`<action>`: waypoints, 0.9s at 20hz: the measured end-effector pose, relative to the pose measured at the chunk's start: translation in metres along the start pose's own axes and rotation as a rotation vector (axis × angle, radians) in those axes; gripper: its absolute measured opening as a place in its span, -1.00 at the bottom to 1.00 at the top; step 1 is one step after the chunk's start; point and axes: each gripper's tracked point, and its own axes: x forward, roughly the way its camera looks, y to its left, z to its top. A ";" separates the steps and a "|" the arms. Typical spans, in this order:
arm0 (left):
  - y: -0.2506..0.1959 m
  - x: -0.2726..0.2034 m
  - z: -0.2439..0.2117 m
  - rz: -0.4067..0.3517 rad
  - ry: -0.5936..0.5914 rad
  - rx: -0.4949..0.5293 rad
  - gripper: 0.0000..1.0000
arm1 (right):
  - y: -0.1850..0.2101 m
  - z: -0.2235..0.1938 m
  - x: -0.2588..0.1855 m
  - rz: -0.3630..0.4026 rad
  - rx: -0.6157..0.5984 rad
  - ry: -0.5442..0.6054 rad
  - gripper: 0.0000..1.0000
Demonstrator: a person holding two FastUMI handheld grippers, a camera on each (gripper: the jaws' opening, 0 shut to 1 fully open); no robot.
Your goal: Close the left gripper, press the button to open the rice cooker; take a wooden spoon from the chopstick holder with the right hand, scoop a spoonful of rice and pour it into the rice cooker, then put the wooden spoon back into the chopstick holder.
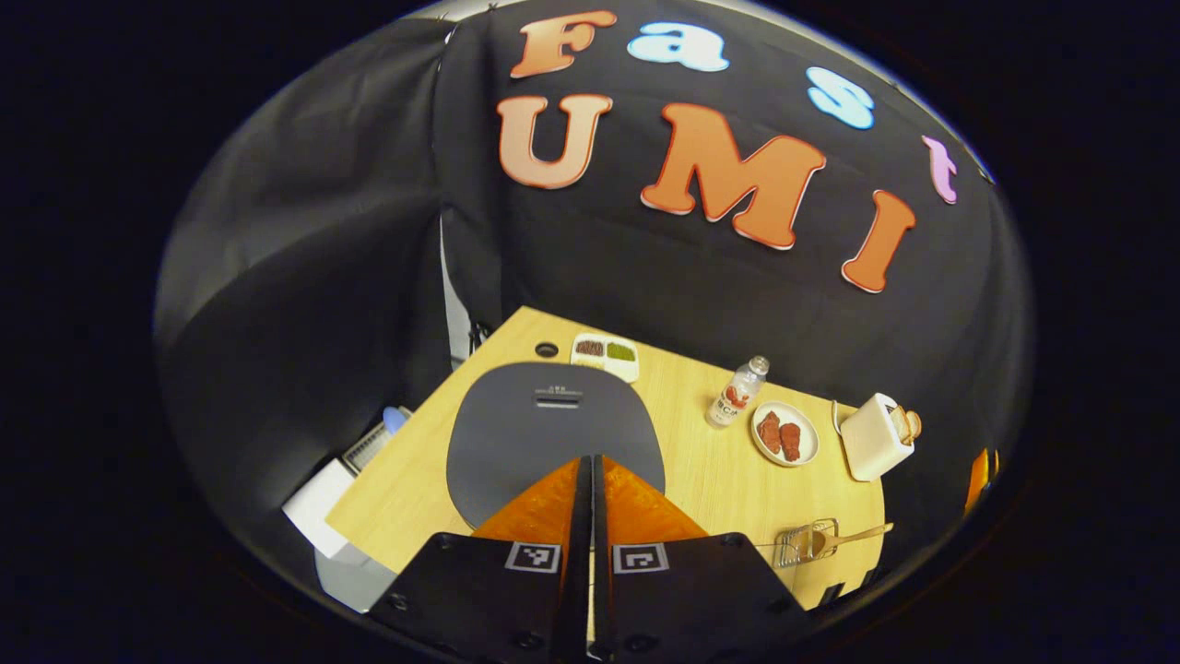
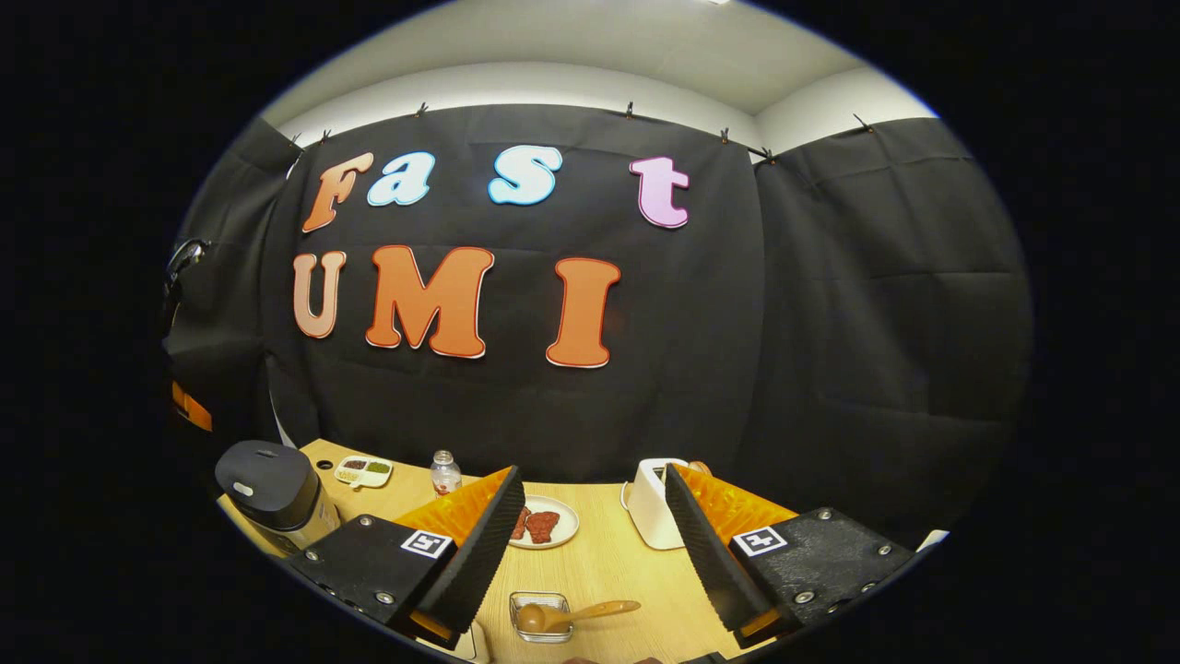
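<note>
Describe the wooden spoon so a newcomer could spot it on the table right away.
Start at the wooden table and find the white toaster toward its right side. Nearer the front edge from there sits a small wire holder, and the wooden spoon lies across it, handle pointing right. It is the one long, tan, wooden utensil; its neighbours are the plate and bottle.

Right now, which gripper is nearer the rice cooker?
Left. The left gripper, shut, hangs directly over the rice cooker lid. The right gripper, open, is off to its side, above the wooden spoon.
</note>
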 end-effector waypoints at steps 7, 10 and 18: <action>0.025 0.048 -0.037 0.009 0.246 -0.132 -0.87 | -0.006 -0.030 0.000 -0.012 -0.026 0.082 0.90; 0.021 0.060 -0.054 -0.007 0.319 -0.171 -0.87 | -0.007 -0.043 0.001 -0.013 -0.031 0.120 0.90; 0.019 0.081 -0.075 -0.006 0.410 -0.184 -0.82 | -0.011 -0.076 0.001 -0.031 -0.029 0.206 0.90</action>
